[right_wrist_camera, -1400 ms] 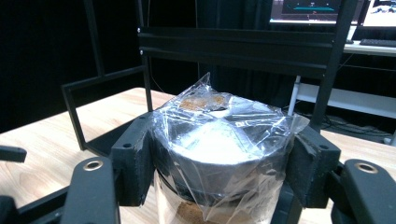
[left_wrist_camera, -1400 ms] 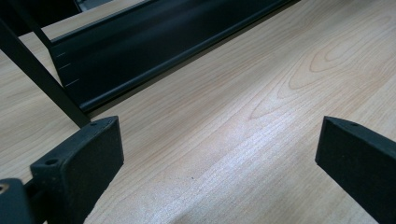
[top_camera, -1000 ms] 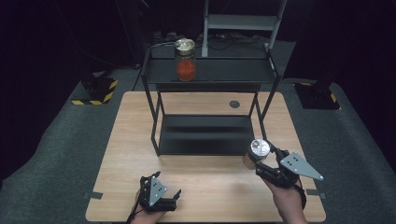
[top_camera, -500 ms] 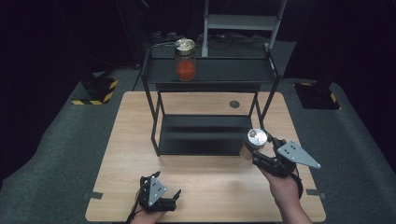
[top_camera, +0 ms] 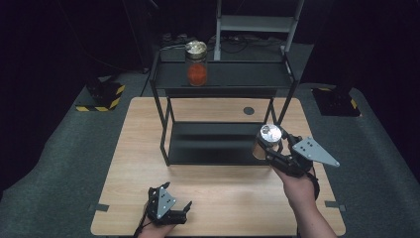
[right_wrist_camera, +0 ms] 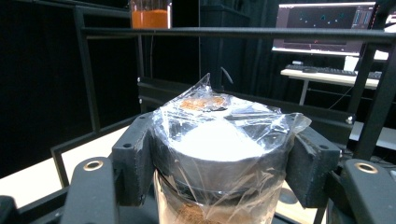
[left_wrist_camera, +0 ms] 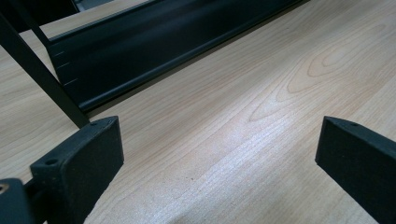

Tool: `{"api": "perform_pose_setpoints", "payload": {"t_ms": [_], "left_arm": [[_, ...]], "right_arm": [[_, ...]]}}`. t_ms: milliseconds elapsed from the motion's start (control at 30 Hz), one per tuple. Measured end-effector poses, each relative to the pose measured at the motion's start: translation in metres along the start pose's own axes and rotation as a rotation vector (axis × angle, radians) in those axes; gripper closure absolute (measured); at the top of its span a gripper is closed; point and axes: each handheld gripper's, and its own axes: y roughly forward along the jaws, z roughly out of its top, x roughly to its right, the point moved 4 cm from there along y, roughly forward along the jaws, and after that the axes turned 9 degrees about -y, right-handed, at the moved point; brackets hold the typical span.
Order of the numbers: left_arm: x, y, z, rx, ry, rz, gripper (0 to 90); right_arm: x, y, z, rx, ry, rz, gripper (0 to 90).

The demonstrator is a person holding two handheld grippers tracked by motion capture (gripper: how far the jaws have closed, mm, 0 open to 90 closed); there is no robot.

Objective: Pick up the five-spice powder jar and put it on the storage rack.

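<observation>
My right gripper (top_camera: pixel 270 146) is shut on a glass jar (top_camera: pixel 266 140) with a silver lid wrapped in clear film; it holds brown powder. The jar hangs above the table by the right front leg of a black two-tier rack (top_camera: pixel 223 79). In the right gripper view both pads clamp the jar's lid (right_wrist_camera: pixel 219 149) from the sides. A second jar (top_camera: pixel 196 63) with orange contents stands on the rack's top shelf, left of centre, and its base (right_wrist_camera: pixel 150 14) also appears in the right gripper view. My left gripper (top_camera: pixel 173 206) rests open near the table's front edge, its fingers (left_wrist_camera: pixel 79 163) wide apart over bare wood.
The rack's lower shelf (top_camera: pixel 213 144) lies flat on the wooden table (top_camera: pixel 133 163). A small dark round mark (top_camera: pixel 248 110) sits behind the rack. Yellow-black striped blocks (top_camera: pixel 101 96) and a metal stand (top_camera: pixel 257 25) are on the floor beyond the table.
My right gripper has lifted the film-wrapped jar and carried it a little up and toward the rack. The left gripper has stayed where it was.
</observation>
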Motion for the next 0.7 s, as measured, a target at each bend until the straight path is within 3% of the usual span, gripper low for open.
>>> {"api": "perform_pose_setpoints", "payload": {"t_ms": [700], "left_arm": [[-0.003, -0.001, -0.001, 0.007, -0.013, -0.007, 1.3]], "right_arm": [[0.006, 0.018, 0.037, 0.061, -0.007, -0.006, 34.3]]}}
